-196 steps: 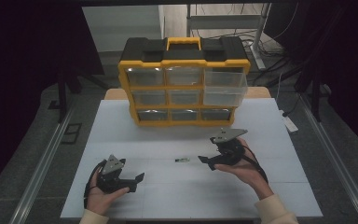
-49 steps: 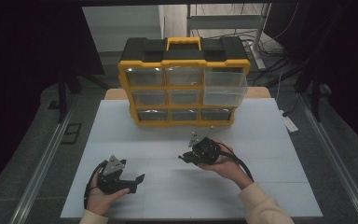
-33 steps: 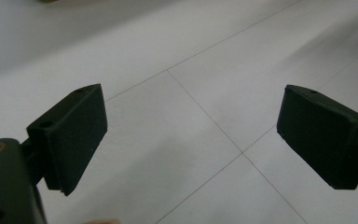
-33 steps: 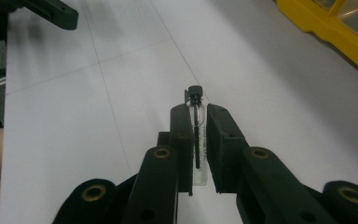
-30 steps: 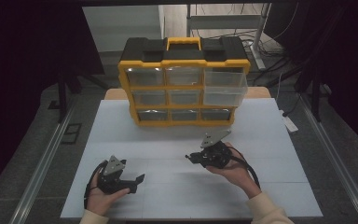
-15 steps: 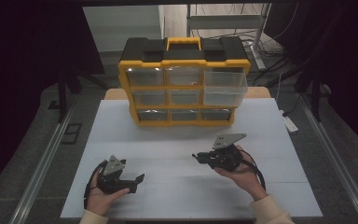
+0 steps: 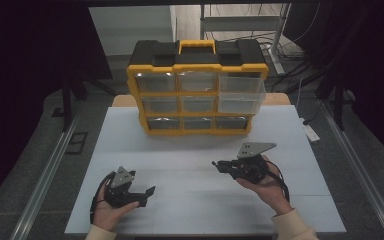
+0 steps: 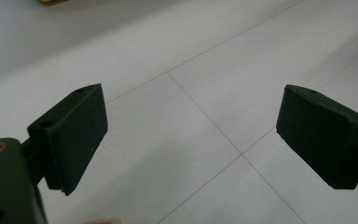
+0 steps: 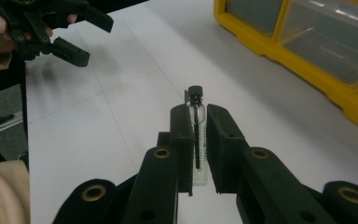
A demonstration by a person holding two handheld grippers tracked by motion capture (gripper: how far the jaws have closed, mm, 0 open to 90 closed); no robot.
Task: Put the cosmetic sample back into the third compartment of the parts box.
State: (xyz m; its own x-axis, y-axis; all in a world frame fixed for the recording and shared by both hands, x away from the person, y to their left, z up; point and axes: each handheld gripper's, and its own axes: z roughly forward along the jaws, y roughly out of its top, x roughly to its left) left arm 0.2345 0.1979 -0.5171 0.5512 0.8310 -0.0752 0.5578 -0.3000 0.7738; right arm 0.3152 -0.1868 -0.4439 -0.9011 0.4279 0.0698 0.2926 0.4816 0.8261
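While the left gripper (image 7: 147, 192) is resting low over the near left part of the white table (image 7: 190, 150), its jaws are standing wide apart with nothing between them, and the left gripper view is showing only the bare table surface between the two black pads (image 8: 77, 135). The person's left hand (image 7: 111, 210) is wrapping around the gripper's body from below, with a cable looping beside the wrist. Further along, towards the middle of the table, the yellow and black drawer box (image 7: 197, 90) is standing upright at the far edge, its clear drawers facing the person and its upper right drawer (image 7: 241, 92) sticking out a little past the others. To the right of the middle, the right gripper (image 7: 219, 165) is pointing leftwards above the table, held in the person's right hand (image 7: 265, 185), with the grey plate sitting on top of it. Its jaws are clamping a small glass vial (image 9: 197, 140) with a black cap; in the right gripper view the vial is lying lengthwise between the pads (image 9: 182, 140), its cap end poking out just past the tips and a thin dark stick running down its inside. The vial is hanging clear of the table in that grip, well apart from the drawer box.
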